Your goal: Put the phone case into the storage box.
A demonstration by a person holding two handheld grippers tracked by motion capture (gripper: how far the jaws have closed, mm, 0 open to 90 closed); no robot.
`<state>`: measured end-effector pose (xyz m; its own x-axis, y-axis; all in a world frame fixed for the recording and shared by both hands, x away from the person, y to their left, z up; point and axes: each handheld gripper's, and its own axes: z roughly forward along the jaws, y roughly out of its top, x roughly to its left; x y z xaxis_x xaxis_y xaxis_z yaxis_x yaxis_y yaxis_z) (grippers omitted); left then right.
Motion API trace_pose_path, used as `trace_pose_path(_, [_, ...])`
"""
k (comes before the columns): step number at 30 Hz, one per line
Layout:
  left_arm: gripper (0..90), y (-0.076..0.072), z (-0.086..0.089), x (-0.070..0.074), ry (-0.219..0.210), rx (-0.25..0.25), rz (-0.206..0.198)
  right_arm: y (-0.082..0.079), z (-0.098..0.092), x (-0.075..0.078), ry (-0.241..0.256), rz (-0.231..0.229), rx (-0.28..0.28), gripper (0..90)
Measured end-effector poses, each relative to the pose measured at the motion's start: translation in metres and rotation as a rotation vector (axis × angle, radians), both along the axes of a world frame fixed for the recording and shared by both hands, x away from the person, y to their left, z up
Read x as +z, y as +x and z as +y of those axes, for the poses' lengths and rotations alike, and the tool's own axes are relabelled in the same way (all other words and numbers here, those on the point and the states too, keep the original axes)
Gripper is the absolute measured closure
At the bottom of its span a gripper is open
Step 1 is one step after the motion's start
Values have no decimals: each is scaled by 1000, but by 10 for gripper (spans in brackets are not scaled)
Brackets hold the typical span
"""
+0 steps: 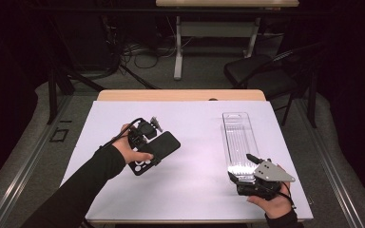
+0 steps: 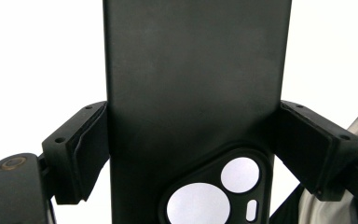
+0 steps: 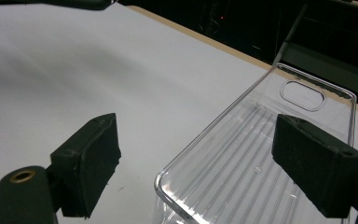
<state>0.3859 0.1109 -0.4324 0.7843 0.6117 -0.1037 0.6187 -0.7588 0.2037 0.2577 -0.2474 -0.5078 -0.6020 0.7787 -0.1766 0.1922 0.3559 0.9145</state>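
Observation:
A black phone case [image 1: 160, 147] with camera cut-outs is held a little above the white mat at the left. My left gripper [image 1: 148, 145] is shut on it, and the pads press its two long sides. Seen close in the left gripper view, the case [image 2: 196, 84] runs upright between the jaws of the left gripper [image 2: 193, 119]. At the right, a long clear ribbed plastic tray [image 1: 240, 135] lies on the mat. My right gripper [image 1: 241, 167] is open at its near end. In the right gripper view, the tray's [image 3: 261, 163] near corner sits between the spread jaws of the right gripper [image 3: 200, 128].
A white mat [image 1: 195, 190] covers the wooden table [image 1: 180, 95]. Beyond the table are a dark chair [image 1: 259, 71], another table's leg [image 1: 178, 47] and cables on the floor [image 1: 138, 52]. Bare mat lies between the two grippers.

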Motion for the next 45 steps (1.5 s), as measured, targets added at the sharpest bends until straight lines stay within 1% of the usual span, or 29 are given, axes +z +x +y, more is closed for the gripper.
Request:
trace_pose_path(3, [150,1,-1,1,-8,-5,7,1,4,4,-32,-9,3,149])
trace_pose_path(7, [150,2,-4,2,-9,-13,13,4,8,9,-50,-9,23,156])
trace_pose_path(9, [151,3,-6,2,-19,-13,18,6,10,12,-63,-5,34,162])
trace_pose_path(10, [151,3,-6,3,-15,-19,15,7,11,13,-71,-2,38,162])
trace_pose_path(12, [151,4,-8,3,-22,-24,19,10,13,15,-83,-3,50,162])
trace_pose_path(16, [151,3,-11,4,-20,-31,12,13,18,18,-116,-7,73,165])
trace_pose_path(17, [151,3,-12,3,-17,-35,17,14,20,18,-126,-7,80,166])
trace_pose_path(19, [151,2,-14,2,-16,-40,12,15,23,19,-159,-18,98,168])
trace_pose_path(23, [151,0,-19,2,-16,-51,22,16,30,20,-208,-35,127,172])
trace_pose_path(24, [151,-1,-20,2,-15,-51,16,16,32,21,-213,-37,135,172])
trace_pose_path(30, [151,-2,-25,4,-13,-61,17,19,44,23,-256,-60,174,179])
trace_pose_path(36, [151,-2,-31,3,-7,-78,26,22,54,22,-298,-95,201,187])
trace_pose_path(37, [151,-3,-32,3,-14,-73,22,23,56,22,-304,-99,205,189])
trace_pose_path(39, [151,-3,-34,3,-12,-78,23,23,59,23,-318,-107,212,197])
trace_pose_path(43, [151,-5,-38,3,-5,-91,30,23,66,23,-345,-118,234,203])
trace_pose_path(45, [151,-5,-39,3,-8,-89,27,23,68,23,-352,-118,242,206])
